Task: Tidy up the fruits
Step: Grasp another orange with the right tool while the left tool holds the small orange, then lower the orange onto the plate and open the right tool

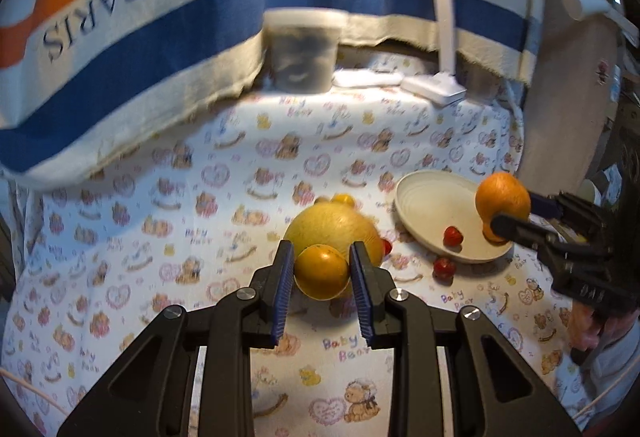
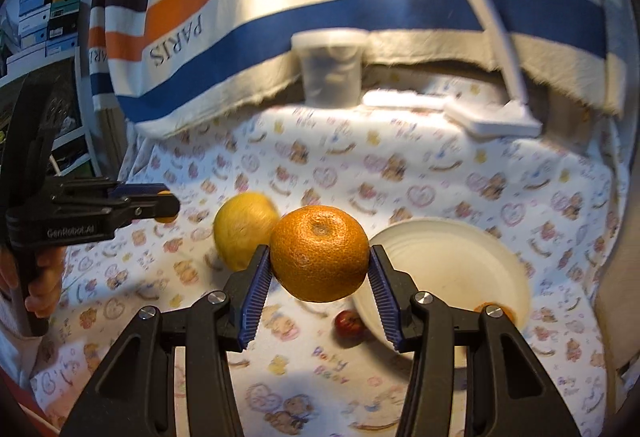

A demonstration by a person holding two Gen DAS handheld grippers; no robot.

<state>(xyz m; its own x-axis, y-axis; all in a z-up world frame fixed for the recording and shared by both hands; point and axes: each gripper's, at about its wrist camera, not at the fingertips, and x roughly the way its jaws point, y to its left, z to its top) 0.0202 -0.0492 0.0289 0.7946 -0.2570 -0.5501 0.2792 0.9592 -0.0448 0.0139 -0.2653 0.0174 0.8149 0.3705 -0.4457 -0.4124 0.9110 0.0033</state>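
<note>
My left gripper [image 1: 322,269] is shut on a small yellow-orange fruit [image 1: 322,273], held just above the cloth in front of a big yellow fruit [image 1: 336,227]. My right gripper [image 2: 319,265] is shut on a large orange [image 2: 319,253] and holds it in the air beside the white plate [image 2: 508,261]. In the left wrist view that orange [image 1: 502,199] hangs over the plate [image 1: 420,197], which holds a small red fruit [image 1: 453,236] and a bit of orange fruit [image 1: 491,235]. Another red fruit [image 1: 444,267] lies on the cloth beside the plate.
A bear-print cloth [image 1: 160,237] covers the table. A striped towel [image 1: 160,37] hangs at the back. A grey-white container [image 1: 302,53], a flat white item [image 1: 366,78] and a white lamp base [image 1: 436,85] stand at the far edge. Another small yellow fruit [image 1: 344,200] lies behind the big one.
</note>
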